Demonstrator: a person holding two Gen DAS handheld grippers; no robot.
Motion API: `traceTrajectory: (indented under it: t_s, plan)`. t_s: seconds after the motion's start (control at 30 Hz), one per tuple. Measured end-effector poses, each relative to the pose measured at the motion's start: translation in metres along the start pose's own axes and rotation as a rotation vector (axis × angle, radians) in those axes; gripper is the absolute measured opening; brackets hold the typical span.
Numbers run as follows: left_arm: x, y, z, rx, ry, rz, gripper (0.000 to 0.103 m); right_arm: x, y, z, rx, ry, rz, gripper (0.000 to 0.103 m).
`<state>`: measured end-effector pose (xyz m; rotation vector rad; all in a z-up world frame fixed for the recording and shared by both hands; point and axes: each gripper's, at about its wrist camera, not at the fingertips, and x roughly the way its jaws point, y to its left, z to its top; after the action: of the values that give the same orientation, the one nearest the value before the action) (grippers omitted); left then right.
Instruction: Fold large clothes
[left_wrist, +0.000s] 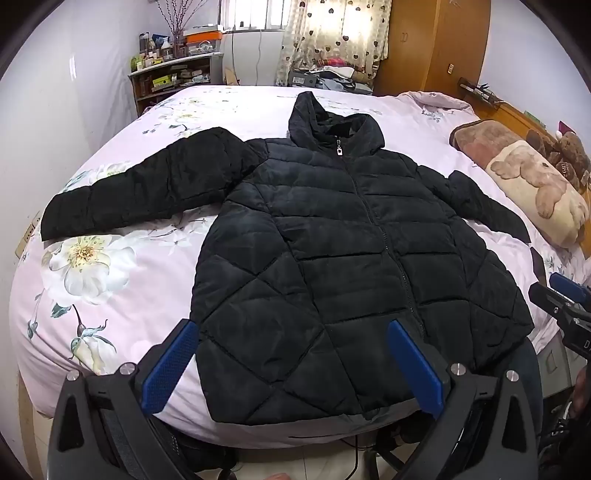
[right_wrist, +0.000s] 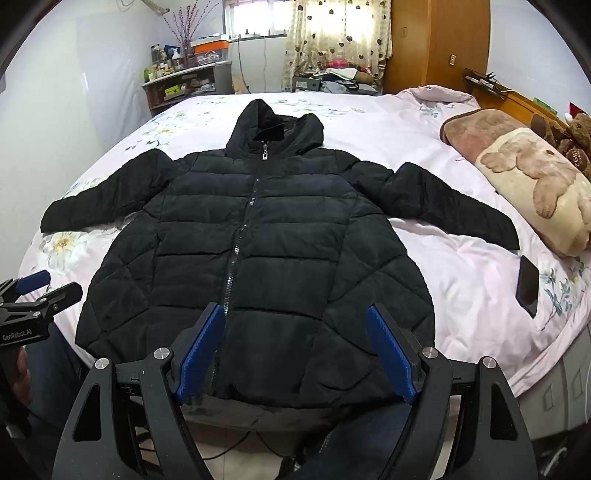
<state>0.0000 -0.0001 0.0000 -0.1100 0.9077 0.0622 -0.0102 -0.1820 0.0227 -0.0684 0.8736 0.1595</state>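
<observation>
Open left hand-held gripper, jacket hem at bed edge

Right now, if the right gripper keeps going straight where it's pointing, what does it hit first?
Most likely the black puffer jacket, its lower front panel beside the zipper. The open right gripper tilts down at it, nothing between, though depth is hard to judge.

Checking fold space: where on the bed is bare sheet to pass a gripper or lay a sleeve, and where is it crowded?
Bare sheet lies between the jacket, its right-hand sleeve and the phone; more below the left-hand sleeve, and beyond the hood. Crowded: the pillow side.
</observation>
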Motion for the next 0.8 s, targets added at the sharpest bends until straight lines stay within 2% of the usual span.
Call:
traceTrajectory:
  t_s: [0.8]
  plan:
    - [-0.0009, -0.0022, 0.0005, 0.0, -0.002, -0.006, 0.103, 0.0017, -0.0003, 0.0, 0.002, 0.006, 0.006, 0.079]
